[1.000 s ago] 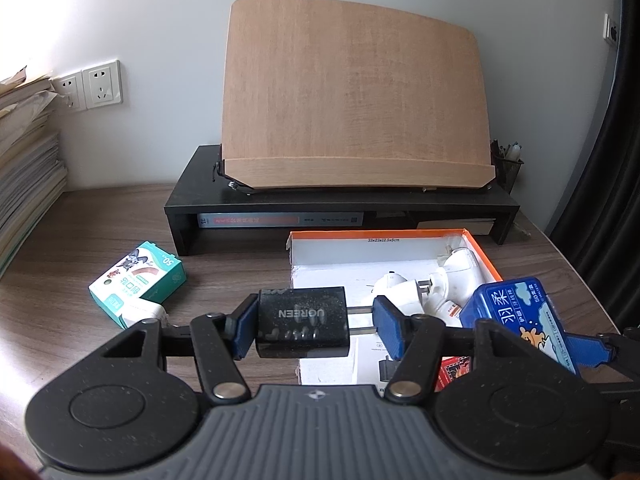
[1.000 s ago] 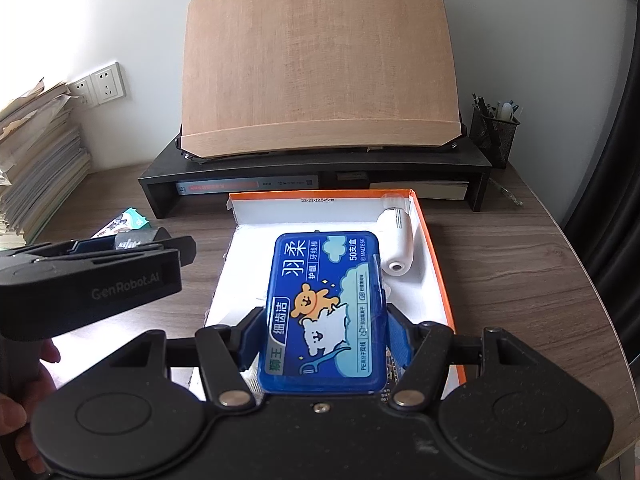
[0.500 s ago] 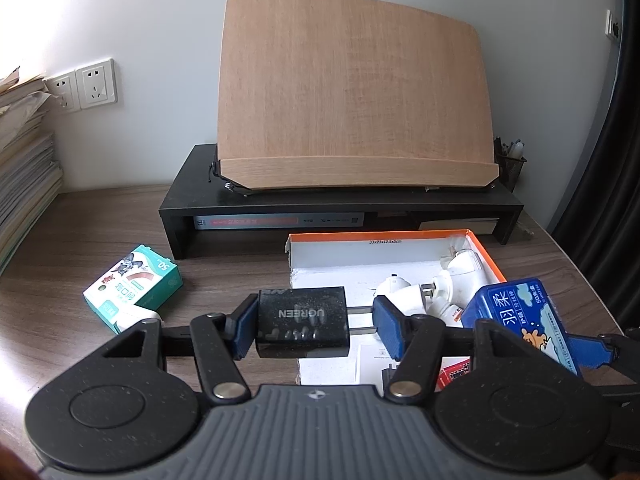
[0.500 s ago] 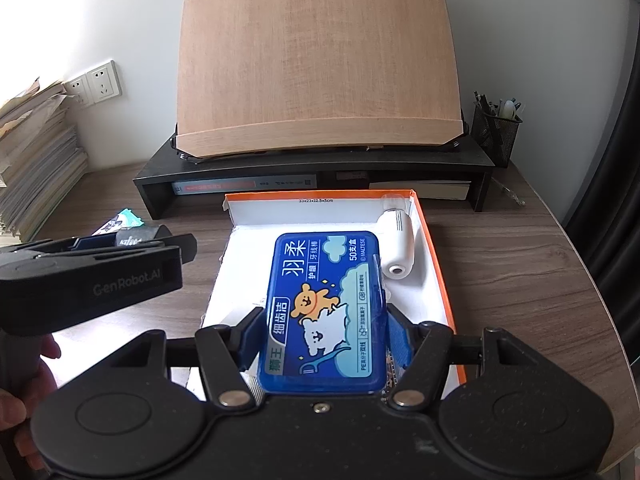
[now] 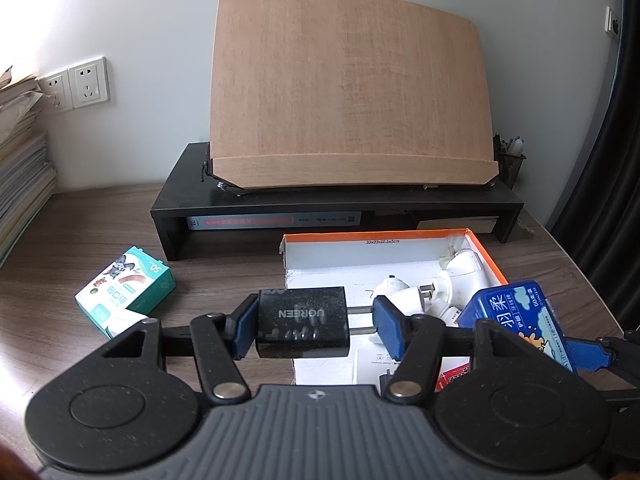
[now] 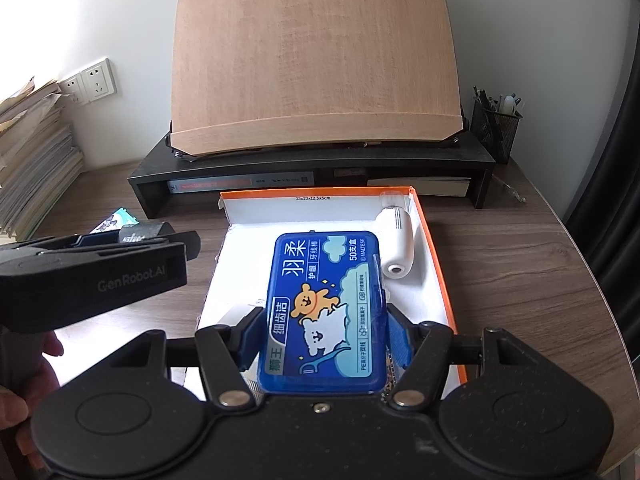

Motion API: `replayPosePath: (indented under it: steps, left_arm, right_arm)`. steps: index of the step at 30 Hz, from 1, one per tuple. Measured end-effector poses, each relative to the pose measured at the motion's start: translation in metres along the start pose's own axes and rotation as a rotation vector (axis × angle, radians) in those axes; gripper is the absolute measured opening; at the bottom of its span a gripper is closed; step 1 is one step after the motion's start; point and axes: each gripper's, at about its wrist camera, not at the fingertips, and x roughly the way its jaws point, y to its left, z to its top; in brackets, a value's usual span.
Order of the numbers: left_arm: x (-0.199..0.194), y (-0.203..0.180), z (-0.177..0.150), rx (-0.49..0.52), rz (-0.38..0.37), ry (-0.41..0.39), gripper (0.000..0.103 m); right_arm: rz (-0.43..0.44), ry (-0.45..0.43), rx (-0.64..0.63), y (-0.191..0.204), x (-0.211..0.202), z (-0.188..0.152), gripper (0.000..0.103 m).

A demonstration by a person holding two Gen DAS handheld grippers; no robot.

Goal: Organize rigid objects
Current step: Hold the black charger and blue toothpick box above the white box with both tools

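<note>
Left gripper (image 5: 312, 322) clamps black charger (image 5: 301, 322); right gripper (image 6: 323, 334) clamps blue floss case (image 6: 326, 308) above orange-rimmed box (image 6: 436, 264).

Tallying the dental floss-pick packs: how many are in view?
2: the blue case held by the right gripper over the orange box; the green carton on the desk, left. Others may be hidden.

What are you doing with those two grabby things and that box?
A person is tidying small things into the orange-rimmed box. The left tool grips a black UGREEN charger near the box. The right tool holds a blue floss pick case above it. A green carton lies outside on the desk.
</note>
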Motion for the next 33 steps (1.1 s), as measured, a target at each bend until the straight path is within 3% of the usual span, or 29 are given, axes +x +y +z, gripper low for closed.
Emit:
replayPosePath:
  steps: [33]
  left_arm:
    - [0.0030, 0.0008, -0.0031, 0.001, -0.014, 0.011, 0.061]
  right_arm:
    - [-0.005, 0.015, 0.005, 0.0007, 0.0034, -0.0025, 0.074]
